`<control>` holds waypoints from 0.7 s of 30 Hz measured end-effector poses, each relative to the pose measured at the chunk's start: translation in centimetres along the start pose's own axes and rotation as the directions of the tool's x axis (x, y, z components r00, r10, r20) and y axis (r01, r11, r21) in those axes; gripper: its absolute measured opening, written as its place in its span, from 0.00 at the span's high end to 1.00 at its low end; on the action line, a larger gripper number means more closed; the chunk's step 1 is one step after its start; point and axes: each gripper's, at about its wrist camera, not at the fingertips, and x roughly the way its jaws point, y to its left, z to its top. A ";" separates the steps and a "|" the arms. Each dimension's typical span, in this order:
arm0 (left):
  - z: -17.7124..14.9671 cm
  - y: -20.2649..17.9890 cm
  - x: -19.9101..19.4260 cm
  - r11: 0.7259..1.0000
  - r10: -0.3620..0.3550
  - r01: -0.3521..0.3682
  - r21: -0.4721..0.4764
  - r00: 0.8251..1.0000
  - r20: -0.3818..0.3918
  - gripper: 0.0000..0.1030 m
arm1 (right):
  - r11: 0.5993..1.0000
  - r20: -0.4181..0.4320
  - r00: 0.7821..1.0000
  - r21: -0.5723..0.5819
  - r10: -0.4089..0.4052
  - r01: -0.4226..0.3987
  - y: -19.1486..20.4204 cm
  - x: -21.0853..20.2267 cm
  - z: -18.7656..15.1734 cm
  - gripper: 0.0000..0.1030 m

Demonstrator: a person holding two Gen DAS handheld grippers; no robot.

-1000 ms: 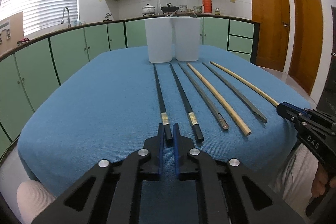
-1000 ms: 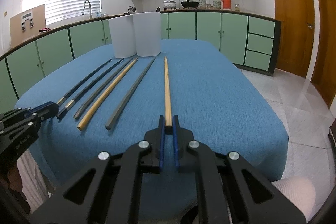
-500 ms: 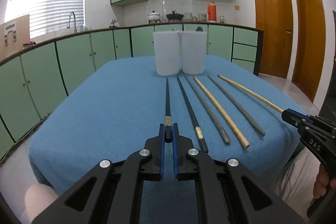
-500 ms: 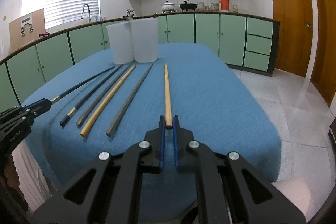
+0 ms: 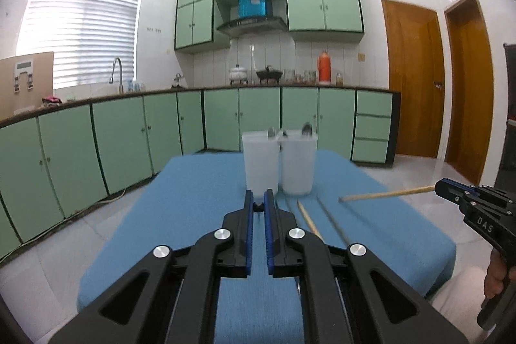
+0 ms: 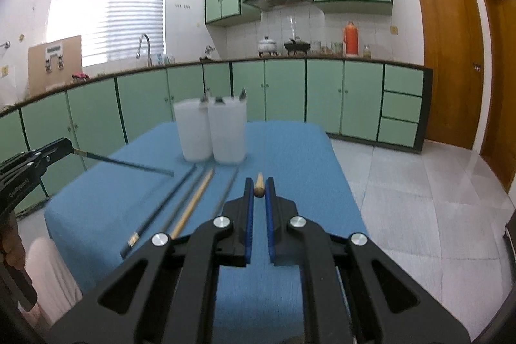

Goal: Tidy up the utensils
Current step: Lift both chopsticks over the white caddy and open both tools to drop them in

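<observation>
Between the blue-lined fingers of the left gripper (image 5: 259, 202), the butt end of a black chopstick (image 6: 124, 163) is clamped, seen end-on in the left wrist view; in the right wrist view the same chopstick is held clear of the cloth, its tip pointing toward the middle of the surface. Between the fingers of the right gripper (image 6: 259, 190), the thick end of a light bamboo chopstick (image 5: 385, 193) is gripped in the same manner and is likewise carried above the surface, as the left wrist view shows. Four chopsticks are left lying side by side on the cloth: a second black chopstick (image 6: 161, 208) with a gold band, a grey chopstick (image 6: 180, 204), a second bamboo chopstick (image 6: 193, 202) and another grey chopstick (image 6: 229, 185), all blurred.

At the far end of the row, two translucent white containers (image 6: 211, 131) are set upright and touching each other. Metal utensil ends are seen projecting above their rims; what kind of utensils they are cannot be told.

The surface (image 6: 290, 150) is covered by a blue cloth. Beyond it, green base cabinets (image 6: 283, 89) are run along the wall, with a sink tap (image 6: 144, 49) below a blinded window, an orange flask (image 6: 351, 37) on the worktop, and wooden doors (image 6: 448, 60) at the right.
</observation>
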 end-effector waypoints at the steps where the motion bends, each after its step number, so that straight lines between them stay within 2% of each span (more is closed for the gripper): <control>1: 0.7 0.2 0.0 1.000 -0.006 0.006 -0.005 1.000 0.008 0.94 | 1.000 0.006 1.000 0.005 0.009 -0.009 -0.1 0.0 0.8 0.94; 9: 5.0 0.6 1.1 0.999 -0.033 0.034 -0.015 0.999 0.034 0.94 | 0.998 0.033 0.998 0.001 0.055 -0.055 -0.4 0.4 6.5 0.94; 16: 7.5 1.4 2.7 0.997 -0.066 0.066 -0.041 0.998 0.005 0.94 | 0.997 0.012 0.997 -0.014 0.080 -0.080 -0.3 1.7 9.9 0.94; 21: 8.6 2.0 3.2 0.995 -0.078 0.077 -0.058 0.997 -0.011 0.94 | 0.992 -0.020 0.991 -0.003 0.129 -0.129 -0.3 2.5 11.9 0.94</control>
